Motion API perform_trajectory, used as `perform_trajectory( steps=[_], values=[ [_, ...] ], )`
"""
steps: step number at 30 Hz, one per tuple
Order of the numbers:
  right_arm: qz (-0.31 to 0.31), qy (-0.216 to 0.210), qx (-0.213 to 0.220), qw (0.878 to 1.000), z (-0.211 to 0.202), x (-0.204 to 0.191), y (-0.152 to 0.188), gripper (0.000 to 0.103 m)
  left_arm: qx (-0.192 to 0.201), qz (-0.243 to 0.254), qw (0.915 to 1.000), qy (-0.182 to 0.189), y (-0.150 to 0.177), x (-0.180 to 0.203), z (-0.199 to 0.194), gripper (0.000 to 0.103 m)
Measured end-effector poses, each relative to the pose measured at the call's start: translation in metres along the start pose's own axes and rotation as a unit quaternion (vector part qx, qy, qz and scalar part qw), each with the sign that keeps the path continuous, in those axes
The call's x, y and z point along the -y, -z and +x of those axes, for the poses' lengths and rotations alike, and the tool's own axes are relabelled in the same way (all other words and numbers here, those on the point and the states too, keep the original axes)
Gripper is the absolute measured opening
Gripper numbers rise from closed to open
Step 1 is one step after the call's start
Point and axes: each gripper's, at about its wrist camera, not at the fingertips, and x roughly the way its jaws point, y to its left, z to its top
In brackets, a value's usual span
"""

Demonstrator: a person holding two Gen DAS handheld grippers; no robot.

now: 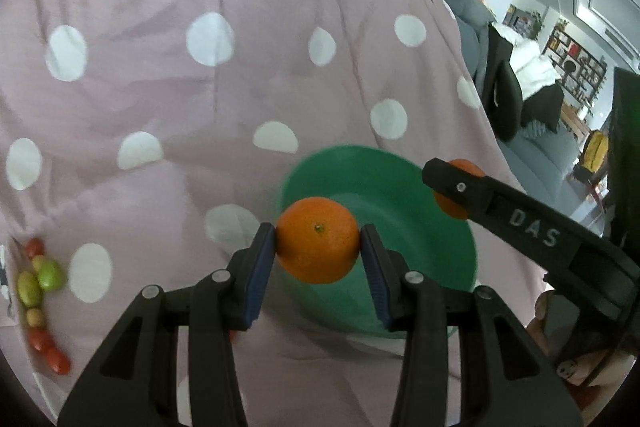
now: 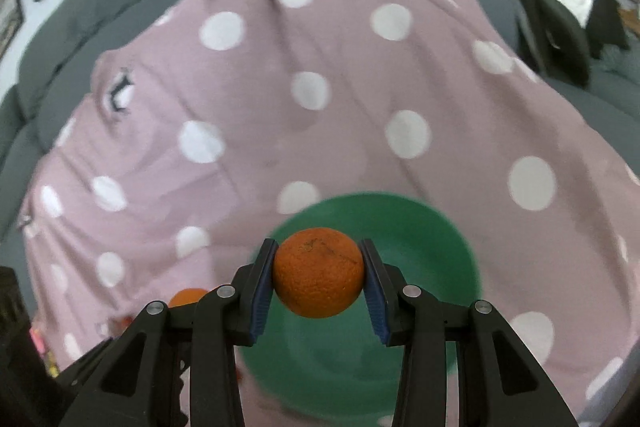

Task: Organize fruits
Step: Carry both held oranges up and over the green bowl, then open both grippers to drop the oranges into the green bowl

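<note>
Two oranges carried | left claw [image 1: 318, 241] clamped on orange [image 1: 318, 239], over near-left rim of green bowl [image 1: 400, 167] | right claw [image 2: 319, 273] clamped on second orange [image 2: 319, 273], bowl [image 2: 420, 227] directly beneath, nearer its centre.

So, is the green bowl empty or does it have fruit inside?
Empty: the visible inside of the green bowl is bare in both views; each orange is held above it.

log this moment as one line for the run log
left gripper: shut on orange | right gripper: shut on second orange | both over green bowl | bowl: empty
</note>
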Motion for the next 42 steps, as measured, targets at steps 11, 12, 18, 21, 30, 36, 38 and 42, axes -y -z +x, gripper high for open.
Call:
perform_trajectory(
  steps=[11,12,18,21,30,36,38,42],
  values=[
    [0.019,0.031,-0.051,0.998,0.026,0.017,0.005,0.043,-0.038,0.01,0.9992,0.004,0.011,0.019,0.032,0.044],
    [0.02,0.032,-0.055,0.998,0.027,0.018,0.005,0.043,-0.041,0.01,0.9991,0.005,0.011,0.019,0.034,0.044],
    [0.02,0.043,-0.071,0.996,0.033,0.02,0.007,0.043,-0.05,0.008,0.9987,0.004,0.014,0.02,0.039,0.044],
    [0.019,0.048,-0.078,0.996,0.036,0.022,0.008,0.043,-0.057,0.01,0.9983,0.004,0.015,0.022,0.042,0.044],
    [0.02,0.062,-0.095,0.993,0.042,0.024,0.009,0.043,-0.06,0.017,0.9981,-0.004,0.017,0.023,0.047,0.044],
    [0.016,0.071,-0.092,0.993,0.039,0.024,0.008,0.046,-0.05,0.012,0.9987,0.003,0.017,0.023,0.04,0.047],
    [0.012,0.064,-0.082,0.995,0.034,0.02,0.006,0.053,-0.04,0.01,0.9991,0.009,0.017,0.022,0.03,0.055],
    [-0.003,0.056,-0.063,0.996,0.024,0.006,0.004,0.057,-0.013,0.009,0.9999,0.0,0.018,0.011,0.003,0.06]
  ],
)
